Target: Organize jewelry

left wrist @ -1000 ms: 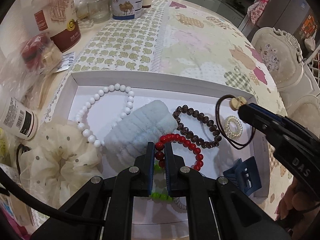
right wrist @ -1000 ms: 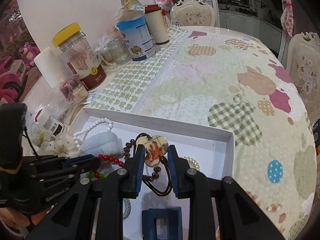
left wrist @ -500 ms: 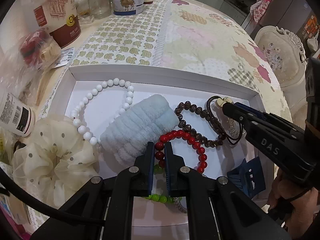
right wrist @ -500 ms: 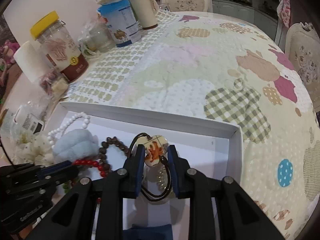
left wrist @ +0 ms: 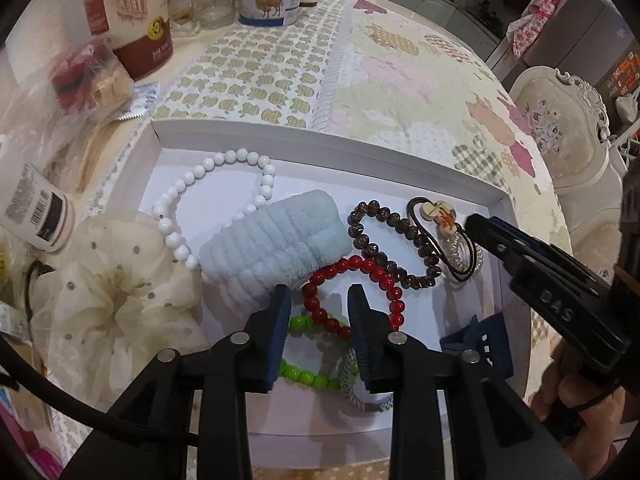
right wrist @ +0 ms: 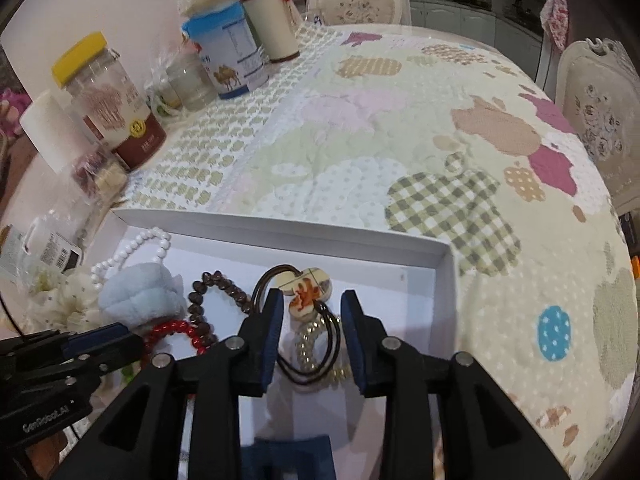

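Lying in one shallow white tray (left wrist: 328, 140) are four round-beaded bracelets – white (left wrist: 176, 216), brown (left wrist: 384, 220), red (left wrist: 352, 268), green (left wrist: 304, 372) – beneath the opening, empty left gripper (left wrist: 318, 300) and right gripper (right wrist: 308, 304).

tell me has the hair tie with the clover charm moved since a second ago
Yes. The hair tie has come down from above the white tray's right wall onto the tray floor.
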Available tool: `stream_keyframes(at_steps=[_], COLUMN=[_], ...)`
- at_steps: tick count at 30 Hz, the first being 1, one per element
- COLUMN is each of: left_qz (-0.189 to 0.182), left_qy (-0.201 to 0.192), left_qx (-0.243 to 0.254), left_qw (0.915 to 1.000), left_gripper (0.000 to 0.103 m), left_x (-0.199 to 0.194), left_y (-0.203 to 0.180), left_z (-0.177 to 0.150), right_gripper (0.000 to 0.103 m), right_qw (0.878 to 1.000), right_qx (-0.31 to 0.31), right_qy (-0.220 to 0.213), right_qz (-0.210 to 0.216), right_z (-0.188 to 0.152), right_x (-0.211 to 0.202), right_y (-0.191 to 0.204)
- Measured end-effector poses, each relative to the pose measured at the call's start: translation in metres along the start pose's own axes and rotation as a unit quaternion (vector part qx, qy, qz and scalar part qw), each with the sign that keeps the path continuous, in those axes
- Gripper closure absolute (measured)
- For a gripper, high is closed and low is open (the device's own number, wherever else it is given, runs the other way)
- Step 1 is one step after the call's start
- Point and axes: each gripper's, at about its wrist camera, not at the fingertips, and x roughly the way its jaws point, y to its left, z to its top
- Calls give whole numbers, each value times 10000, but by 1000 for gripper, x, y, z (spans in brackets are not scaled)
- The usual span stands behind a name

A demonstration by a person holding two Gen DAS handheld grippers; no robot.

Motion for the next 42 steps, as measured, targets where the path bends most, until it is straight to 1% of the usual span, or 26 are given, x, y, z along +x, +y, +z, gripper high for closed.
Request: stream_keyframes(at_steps=[3, 6, 12, 15, 21, 25, 29, 33, 42], left_qz=[109, 306, 363, 462, 606, 740, 797, 860, 967], left_qy=[-66, -102, -299, -398, -612, -851, -1017, -1185, -1541], left_qx=[64, 74, 34, 78, 91, 63, 67, 112, 156], left_qw=[9999, 9995, 9989, 9981, 9962, 9936, 9916, 9892, 9832], left_gripper=[71, 71, 71, 71, 71, 71, 71, 71, 71], left_x=[-7, -14, -33, -43, -65, -83, -98, -112, -143], left_y=[-3, -3, 1, 2, 3, 3, 0, -4, -9], left_z=[-4, -8, -19, -26, -39, -48, -56, -64, -79], right_gripper=[67, 65, 62, 59, 57, 56, 55, 48, 47], right_qw=[9999, 9997, 9989, 9984, 9976, 9966, 9962, 9953, 9939], right_qx=[80, 76, 37, 114, 60, 77, -9, -41, -180], right_qy=[-123, -227, -448, -551, -672, -802, -855, -953, -1078], right_qz=[20, 3, -138, -92, -163, -164, -142, -140, -149], right_z=[-5, -13, -27, -35, -51, -62, -70, -74, -82], right_x=[-16, -32, -63, -76, -96, -111, -124, -139, -163], right_y=[0, 4, 15, 20, 37, 46, 56, 63, 80])
